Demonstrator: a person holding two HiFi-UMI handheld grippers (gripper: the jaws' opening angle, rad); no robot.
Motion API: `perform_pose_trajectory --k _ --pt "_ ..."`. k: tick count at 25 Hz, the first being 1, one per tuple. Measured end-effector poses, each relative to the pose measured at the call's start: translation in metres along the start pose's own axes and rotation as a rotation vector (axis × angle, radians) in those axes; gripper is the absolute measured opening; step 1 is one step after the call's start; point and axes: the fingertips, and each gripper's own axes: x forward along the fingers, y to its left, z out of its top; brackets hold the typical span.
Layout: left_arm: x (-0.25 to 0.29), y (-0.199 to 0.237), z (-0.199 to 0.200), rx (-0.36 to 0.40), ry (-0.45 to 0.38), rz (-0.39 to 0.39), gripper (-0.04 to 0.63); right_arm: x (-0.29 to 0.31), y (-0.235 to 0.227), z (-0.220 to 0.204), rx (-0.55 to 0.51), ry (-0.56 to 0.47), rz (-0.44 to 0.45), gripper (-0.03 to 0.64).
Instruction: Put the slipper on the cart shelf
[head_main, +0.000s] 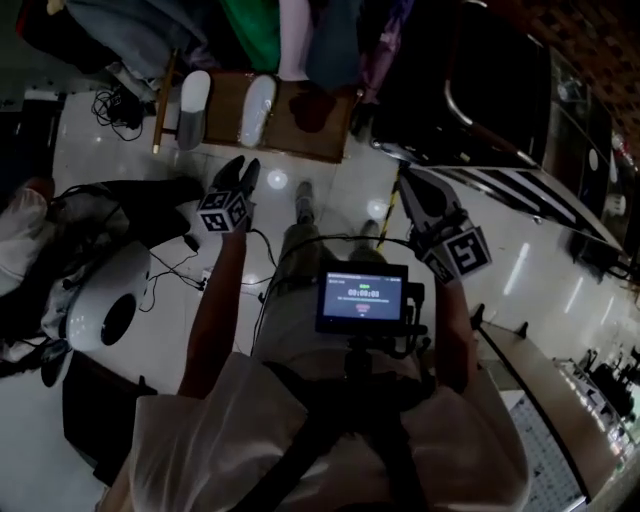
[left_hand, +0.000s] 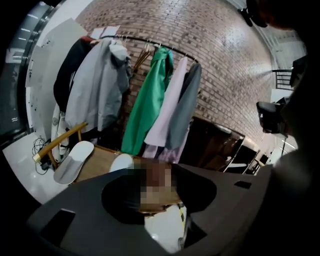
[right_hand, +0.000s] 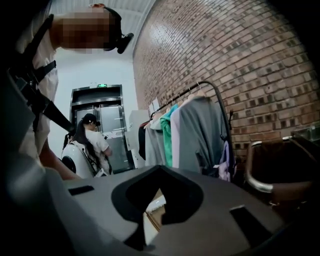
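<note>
Two pale grey flat slippers lie on the low brown wooden cart shelf (head_main: 312, 120) under a rail of hanging clothes. The first slipper (head_main: 193, 108) sits at the shelf's left edge, its heel end reaching out over the near edge toward the white glossy floor (head_main: 335, 185). The second slipper (head_main: 257, 110) lies just to its right, wholly on the board, toe pointing to the far edge. They lie side by side but do not touch.

The left gripper (head_main: 241, 172) hangs over the floor in front of the shelf's near edge, aimed at the gap between the two slippers. It is near them but touches neither. Its jaws stand a little way apart, and only bare floor shows between them, so it holds nothing. In the left gripper view the first slipper lies up and to the left of the jaws, and the second is partly hidden behind the gripper's body.

The right gripper (head_main: 412, 190) is held off the shelf's near right corner, well apart from both slippers. Its jaws are closed together, with nothing between them.
</note>
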Motion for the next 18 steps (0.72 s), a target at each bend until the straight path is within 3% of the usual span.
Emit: perform_pose_trajectory --k 5,18 --pt "0.068 0.093 -0.031 -0.011 0.16 0.075 0.23 0.065 0.002 -0.016 0.031 0.047 -0.016 0.008" --pt "0.167 0.175 -0.106 0.005 0.451 0.167 0.377 0.111 0.0 -0.047 0.138 0.114 -0.094 0.008"
